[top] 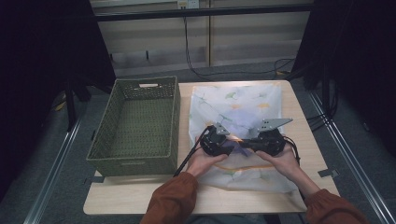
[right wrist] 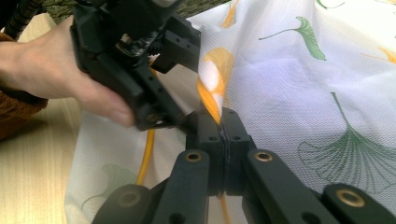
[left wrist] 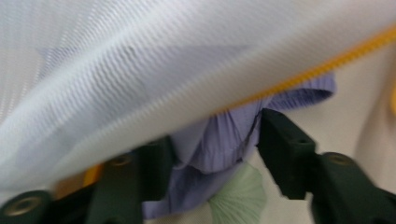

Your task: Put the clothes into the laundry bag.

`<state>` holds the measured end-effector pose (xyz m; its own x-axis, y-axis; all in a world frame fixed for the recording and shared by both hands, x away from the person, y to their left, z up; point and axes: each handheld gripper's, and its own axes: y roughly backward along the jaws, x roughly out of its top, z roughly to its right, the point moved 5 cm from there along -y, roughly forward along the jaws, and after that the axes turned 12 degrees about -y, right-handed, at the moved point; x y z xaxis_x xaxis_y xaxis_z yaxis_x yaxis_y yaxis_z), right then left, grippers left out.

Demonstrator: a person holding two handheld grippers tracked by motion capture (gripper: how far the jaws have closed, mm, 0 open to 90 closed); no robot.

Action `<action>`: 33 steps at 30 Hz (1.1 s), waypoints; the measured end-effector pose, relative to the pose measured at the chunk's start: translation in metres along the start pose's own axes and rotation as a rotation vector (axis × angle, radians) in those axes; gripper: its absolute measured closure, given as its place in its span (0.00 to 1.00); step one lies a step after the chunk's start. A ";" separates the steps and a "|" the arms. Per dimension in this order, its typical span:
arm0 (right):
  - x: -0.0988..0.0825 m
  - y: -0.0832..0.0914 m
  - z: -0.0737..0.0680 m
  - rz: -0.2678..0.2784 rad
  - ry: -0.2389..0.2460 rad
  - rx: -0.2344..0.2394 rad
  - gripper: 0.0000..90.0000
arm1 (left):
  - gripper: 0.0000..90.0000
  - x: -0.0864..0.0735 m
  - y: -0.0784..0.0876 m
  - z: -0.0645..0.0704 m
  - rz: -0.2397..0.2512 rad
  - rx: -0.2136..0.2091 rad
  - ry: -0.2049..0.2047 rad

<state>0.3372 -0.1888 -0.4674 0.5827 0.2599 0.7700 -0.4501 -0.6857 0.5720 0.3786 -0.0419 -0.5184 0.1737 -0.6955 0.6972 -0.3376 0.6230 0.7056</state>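
Right gripper (right wrist: 223, 122): jaws pressed together on the orange-edged rim of the mesh laundry bag (top: 243, 107), pinching it up, apparently to hold the bag's mouth raised.

Left gripper (top: 218, 140): jaws half spread, a fold of lilac ribbed garment (left wrist: 219, 140) lying between them under the lifted mesh; the pads do not appear to press on it. Seemingly placed there to feed the garment into the bag, or just letting it go; which of the two cannot be told.

Bag: white mesh printed with green and yellow ginkgo leaves, orange trim (left wrist: 322, 67), lying flat on the right half of the table (top: 130, 196), its near part gathered between the two grippers.

Basket (top: 135, 161): green woven, rectangular, just left of the bag, apart from both grippers.
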 end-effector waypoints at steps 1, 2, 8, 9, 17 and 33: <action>0.000 0.000 0.000 0.000 0.001 0.000 1.00 | 0.46 -0.001 -0.001 0.001 0.000 -0.008 -0.012; 0.000 0.000 0.000 0.000 0.002 0.001 0.99 | 0.44 -0.003 -0.002 0.003 -0.003 -0.006 -0.019; 0.001 -0.001 -0.001 -0.002 0.006 0.001 0.99 | 0.56 -0.006 -0.011 0.004 -0.052 0.075 -0.050; 0.002 -0.001 -0.002 0.000 0.006 0.001 0.99 | 0.62 -0.006 -0.011 0.003 -0.071 0.100 -0.072; 0.005 0.001 -0.005 0.008 0.023 0.006 0.99 | 0.86 0.002 -0.016 -0.005 -0.074 0.205 -0.046; -0.008 -0.012 -0.005 -0.053 0.028 0.025 0.99 | 0.75 0.001 -0.024 -0.011 -0.029 0.197 0.073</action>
<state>0.3343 -0.1791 -0.4785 0.5863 0.3149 0.7464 -0.4015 -0.6873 0.6053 0.3968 -0.0540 -0.5337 0.2500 -0.6798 0.6895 -0.5047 0.5163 0.6919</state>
